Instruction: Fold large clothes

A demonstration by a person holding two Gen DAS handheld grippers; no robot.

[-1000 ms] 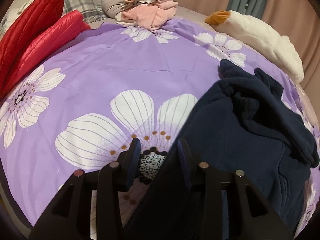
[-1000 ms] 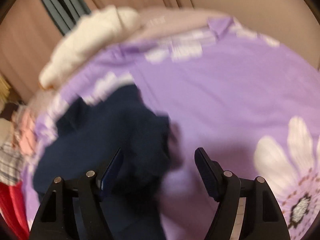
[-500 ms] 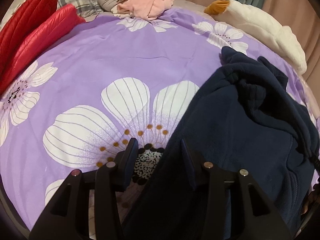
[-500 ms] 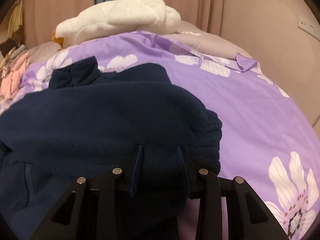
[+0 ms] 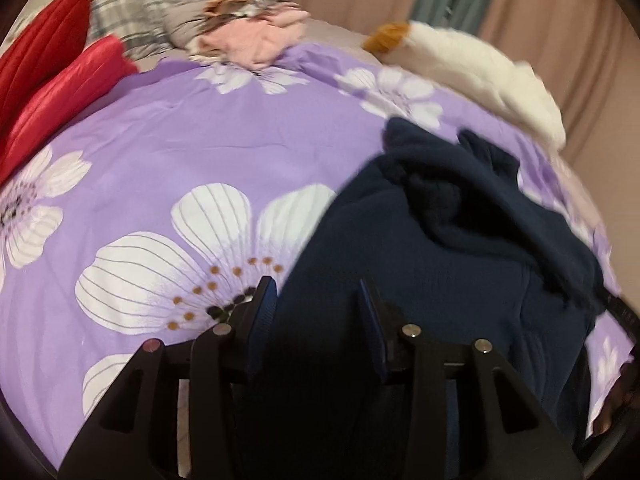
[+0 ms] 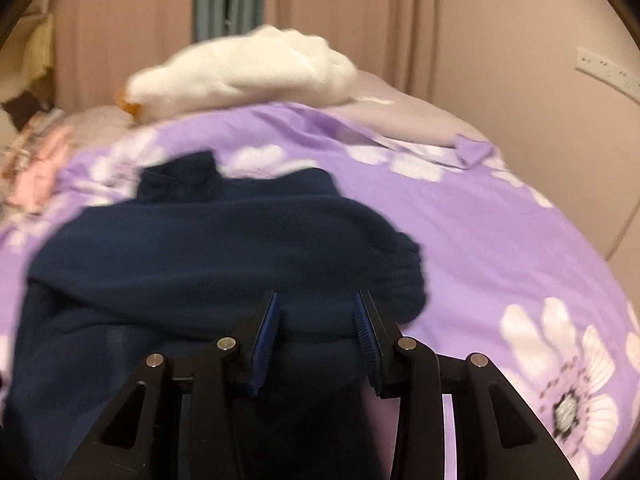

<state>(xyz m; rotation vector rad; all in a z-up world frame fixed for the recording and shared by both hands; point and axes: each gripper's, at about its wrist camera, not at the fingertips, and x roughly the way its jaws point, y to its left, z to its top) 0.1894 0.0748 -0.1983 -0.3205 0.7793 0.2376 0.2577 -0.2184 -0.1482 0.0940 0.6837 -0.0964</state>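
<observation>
A large navy fleece garment [image 5: 460, 272] lies bunched on the purple flowered bedspread [image 5: 200, 152]. It also shows in the right wrist view [image 6: 208, 252]. My left gripper [image 5: 316, 296] is shut on the garment's left edge, with dark cloth between the fingers. My right gripper [image 6: 316, 308] is shut on the garment's right side, with a thick fold bulging over the fingers. The cloth under both grippers is hidden.
Two red cushions [image 5: 52, 80] lie at the far left. A pile of pink and grey clothes [image 5: 248, 32] sits at the head of the bed. A white plush toy [image 5: 480, 68] lies along the far right edge, near the curtains [image 6: 228, 8].
My right gripper went from open beside the garment to shut on a fold of it. My left gripper kept its hold, and both views shifted slightly as the garment was pulled.
</observation>
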